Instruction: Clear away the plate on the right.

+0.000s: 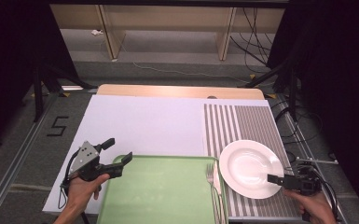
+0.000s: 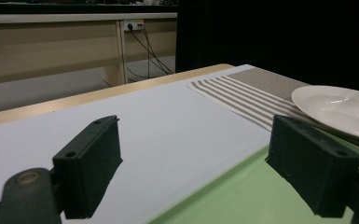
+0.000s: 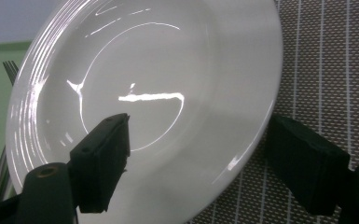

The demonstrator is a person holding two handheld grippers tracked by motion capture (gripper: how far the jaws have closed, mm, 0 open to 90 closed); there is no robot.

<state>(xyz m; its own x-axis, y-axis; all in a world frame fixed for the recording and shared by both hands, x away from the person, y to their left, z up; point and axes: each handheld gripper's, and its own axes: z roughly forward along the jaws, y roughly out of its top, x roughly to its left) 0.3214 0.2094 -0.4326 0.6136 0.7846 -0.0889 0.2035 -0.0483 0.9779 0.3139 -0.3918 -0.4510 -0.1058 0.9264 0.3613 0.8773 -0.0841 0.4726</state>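
Item: white plate [image 1: 250, 168], on striped placemat [image 1: 242, 122], its L rim over the edge of green tray [image 1: 161, 191]. R gripper [image 3: 200, 154] straddles plate's near rim, one jaw above the bowl, other below/outside the rim; jaws wide, pads not yet pressing, so no grip made. L gripper [image 1: 116, 151] wide, empty, over tray's far-L corner, well apart from plate. Fork [image 1: 211, 179] on tray's R edge, just L of plate. Status, judged: grasp pending; lift and placing left.

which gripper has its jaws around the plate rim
The right gripper: one jaw lies over the white plate, the other outside its rim. The left gripper stands open by the green tray's corner, holding nothing.
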